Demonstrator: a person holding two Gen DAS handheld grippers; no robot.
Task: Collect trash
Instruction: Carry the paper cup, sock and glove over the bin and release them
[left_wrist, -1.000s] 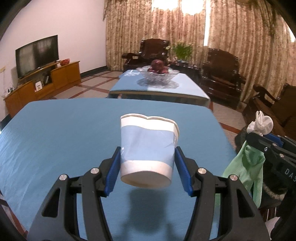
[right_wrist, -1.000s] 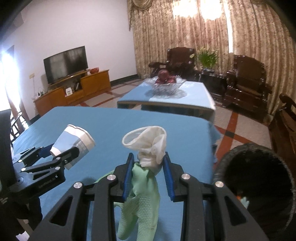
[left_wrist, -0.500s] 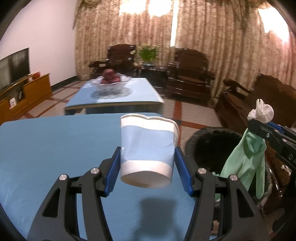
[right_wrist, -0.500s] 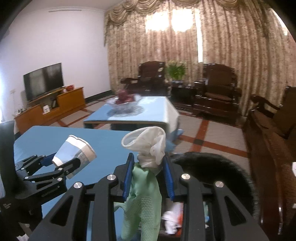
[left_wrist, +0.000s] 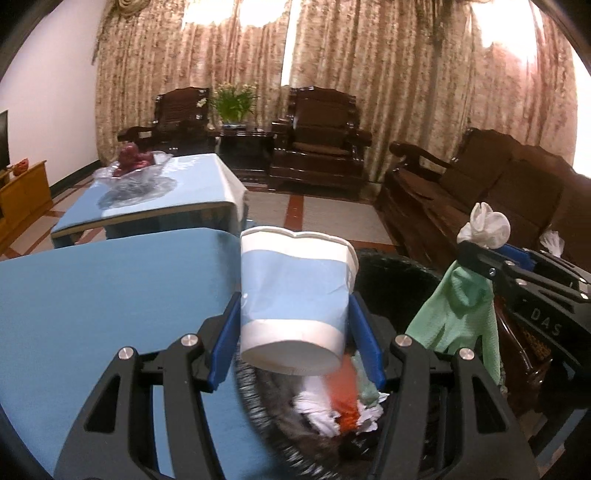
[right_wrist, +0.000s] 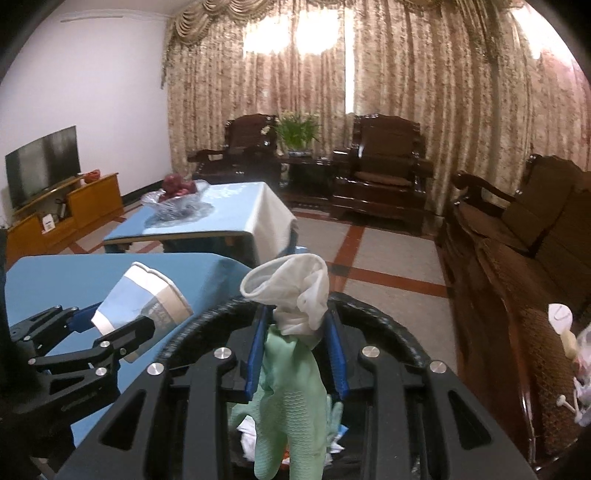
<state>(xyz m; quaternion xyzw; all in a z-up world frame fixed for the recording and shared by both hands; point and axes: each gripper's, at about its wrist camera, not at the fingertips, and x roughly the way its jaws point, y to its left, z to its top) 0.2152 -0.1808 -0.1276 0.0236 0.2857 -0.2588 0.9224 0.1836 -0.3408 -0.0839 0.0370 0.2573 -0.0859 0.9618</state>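
Note:
My left gripper (left_wrist: 293, 332) is shut on a blue and white paper cup (left_wrist: 295, 295), held upright over the rim of a round black bin (left_wrist: 399, 266). That cup (right_wrist: 142, 299) and left gripper (right_wrist: 110, 325) also show at the left of the right wrist view. My right gripper (right_wrist: 295, 332) is shut on a green rubber glove with a white cuff (right_wrist: 291, 376), hanging over the bin (right_wrist: 384, 328). In the left wrist view the glove (left_wrist: 461, 306) dangles at the right from the right gripper (left_wrist: 480, 254). The bin holds white, red and green litter (left_wrist: 340, 402).
A blue-clothed table (left_wrist: 92, 295) borders the bin on the left. Behind it stands a second blue table (right_wrist: 221, 210) with a glass fruit bowl (right_wrist: 177, 195). Dark wooden armchairs (right_wrist: 384, 173) and a sofa (right_wrist: 517, 236) line the back and right. A TV cabinet (right_wrist: 62, 214) stands at left.
Both grippers have swung right from over the blue table to above the black bin, each still gripping its item. The bin's litter has come into view beneath them.

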